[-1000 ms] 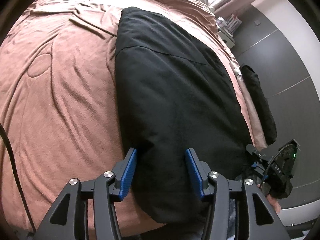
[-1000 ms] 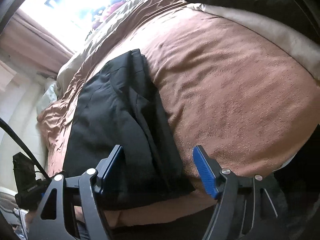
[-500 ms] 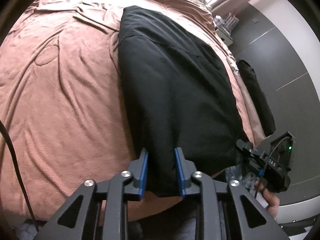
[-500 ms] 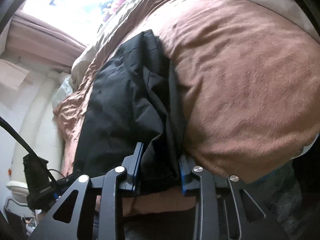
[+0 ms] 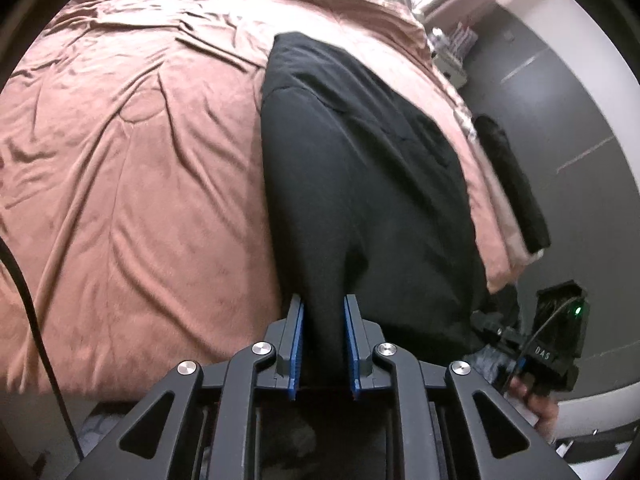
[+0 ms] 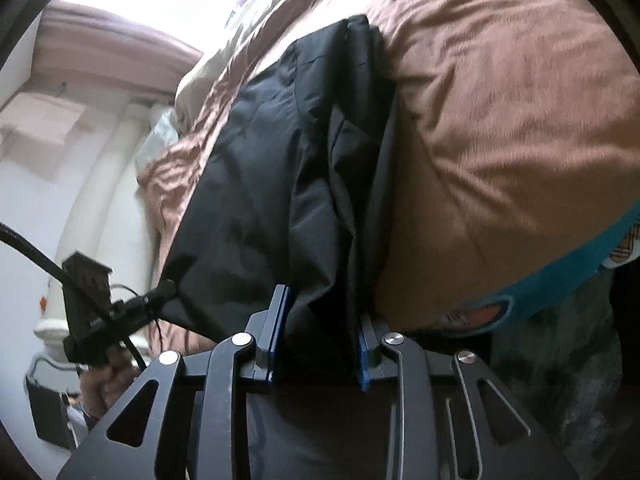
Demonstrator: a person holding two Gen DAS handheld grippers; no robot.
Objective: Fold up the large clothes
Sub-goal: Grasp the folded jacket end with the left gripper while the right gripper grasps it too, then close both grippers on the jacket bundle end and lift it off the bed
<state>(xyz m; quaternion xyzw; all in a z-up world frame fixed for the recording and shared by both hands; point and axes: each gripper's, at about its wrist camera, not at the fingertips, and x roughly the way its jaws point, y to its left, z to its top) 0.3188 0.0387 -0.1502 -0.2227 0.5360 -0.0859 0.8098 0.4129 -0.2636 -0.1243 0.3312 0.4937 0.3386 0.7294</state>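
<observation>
Where the black garment (image 5: pixel 360 184) lies lengthwise on the bed's pinkish-brown cover (image 5: pixel 132 184), I have its near hem pinched at two corners. My left hand-held gripper (image 5: pixel 322 344) is clamped on the hem's left corner, blue pads pressing the cloth; its jaws have just been closing. My right hand-held gripper (image 6: pixel 320 344) grips the bunched right corner likewise, having also just closed on the fabric. The hem hangs at the bed's near edge. To the left of the garment the cover runs wide and bare, though creased. Another dark garment (image 5: pixel 512 184) drapes over the bed's right edge.
</observation>
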